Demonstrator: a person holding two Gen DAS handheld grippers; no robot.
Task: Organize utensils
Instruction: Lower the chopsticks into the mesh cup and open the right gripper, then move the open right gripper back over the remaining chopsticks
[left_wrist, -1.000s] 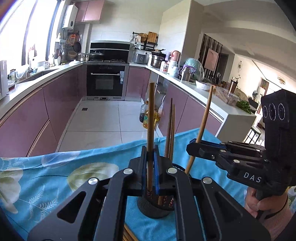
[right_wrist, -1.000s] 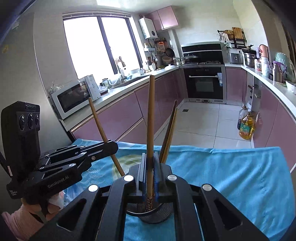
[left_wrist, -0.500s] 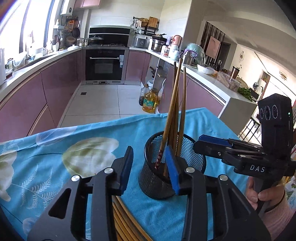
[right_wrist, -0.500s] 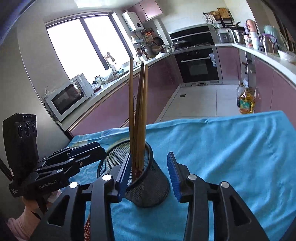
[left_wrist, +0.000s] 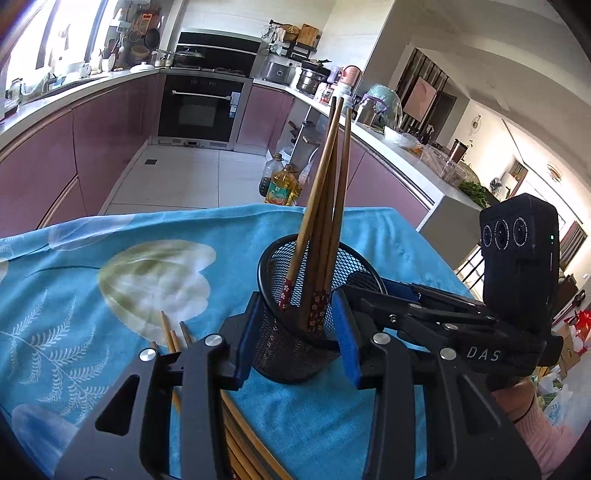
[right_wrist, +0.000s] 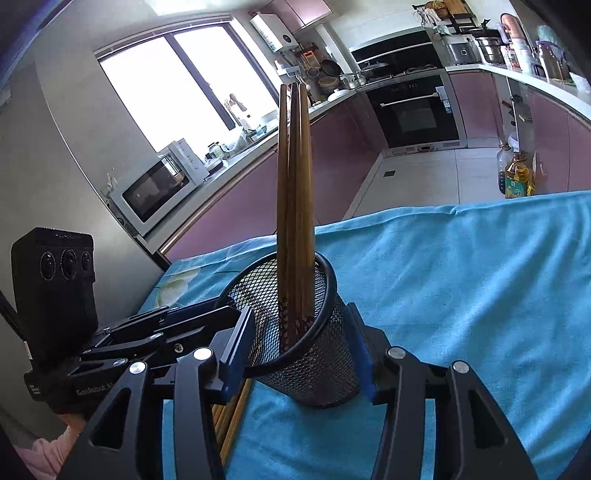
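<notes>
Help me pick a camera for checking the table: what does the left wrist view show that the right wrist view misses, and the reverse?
Only the left wrist view shows the pointed tips of the loose chopsticks on the floral cloth. Only the right wrist view shows the microwave and window. Both show the mesh holder with chopsticks standing inside, the blue cloth, the oven, and the other hand's tongs.

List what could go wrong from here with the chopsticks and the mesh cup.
1. Both the left gripper and the right gripper, jaws just opened and empty, straddle the mesh cup; a sideways pull could tip it.
2. The standing chopsticks lean together high above the rim, so a nudge could topple them.
3. The loose chopsticks lie under the left gripper and could roll if brushed.
</notes>
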